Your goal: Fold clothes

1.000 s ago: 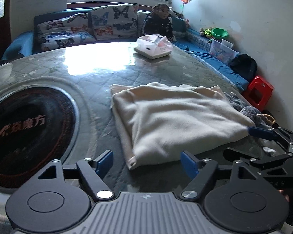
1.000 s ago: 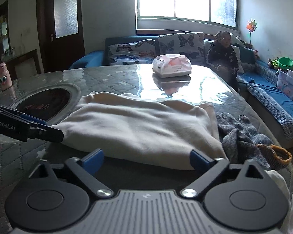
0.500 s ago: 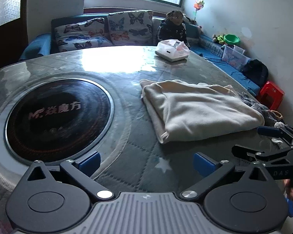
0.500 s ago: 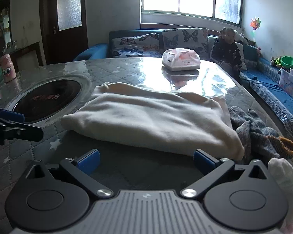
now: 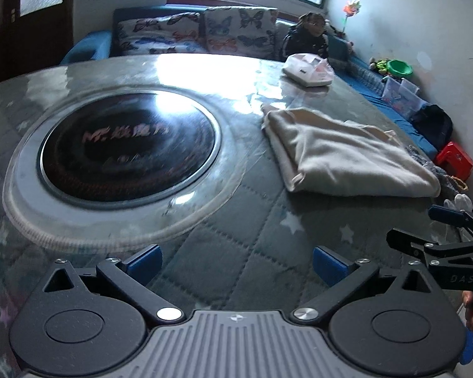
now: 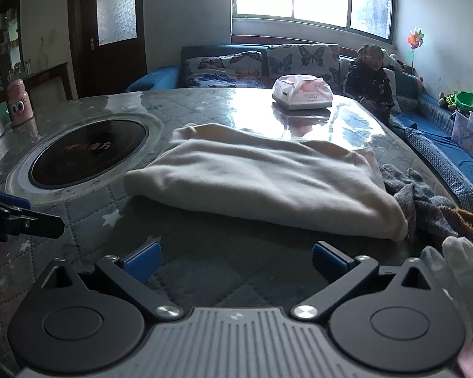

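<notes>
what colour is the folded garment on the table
Cream, plain with no pattern: the folded garment shows best in the right wrist view.

— What lies ahead of the left tongs [image 5: 236, 263]?
— Bare quilted tabletop [image 5: 242, 220]; the round hotplate [image 5: 127, 154] sits flush, ahead to their left.
— And the right tongs [image 6: 235, 260]?
— A clear strip, then the folded cream garment [image 6: 268, 182] blocks straight ahead, grey clothes [image 6: 425, 198] crowding its right side.

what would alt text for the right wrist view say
A folded cream garment lies on a quilted table, ahead of the open, empty right gripper. A crumpled grey garment touches its right edge; a round black cooktop sits left.
</notes>
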### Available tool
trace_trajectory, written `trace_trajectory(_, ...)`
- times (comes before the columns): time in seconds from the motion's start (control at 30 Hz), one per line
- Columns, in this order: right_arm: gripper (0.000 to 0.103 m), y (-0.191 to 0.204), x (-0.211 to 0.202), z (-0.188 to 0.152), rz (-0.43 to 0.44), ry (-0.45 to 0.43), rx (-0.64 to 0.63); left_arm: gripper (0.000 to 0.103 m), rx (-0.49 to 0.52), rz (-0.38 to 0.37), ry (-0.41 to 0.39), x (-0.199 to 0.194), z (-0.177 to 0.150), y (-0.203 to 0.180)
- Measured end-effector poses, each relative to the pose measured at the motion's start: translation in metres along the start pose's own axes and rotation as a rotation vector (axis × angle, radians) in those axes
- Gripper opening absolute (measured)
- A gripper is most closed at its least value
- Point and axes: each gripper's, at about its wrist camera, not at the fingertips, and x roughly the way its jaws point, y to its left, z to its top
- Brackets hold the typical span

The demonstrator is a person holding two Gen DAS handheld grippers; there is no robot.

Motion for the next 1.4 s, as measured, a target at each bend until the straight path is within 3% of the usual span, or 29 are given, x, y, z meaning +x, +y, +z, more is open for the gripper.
trace_trajectory(1.4,0.103,0.01,-0.003,-0.019,-0.021,0.02,0.063,0.103,-0.008,0.103,-0.026,-0.019,-0.028,0.009)
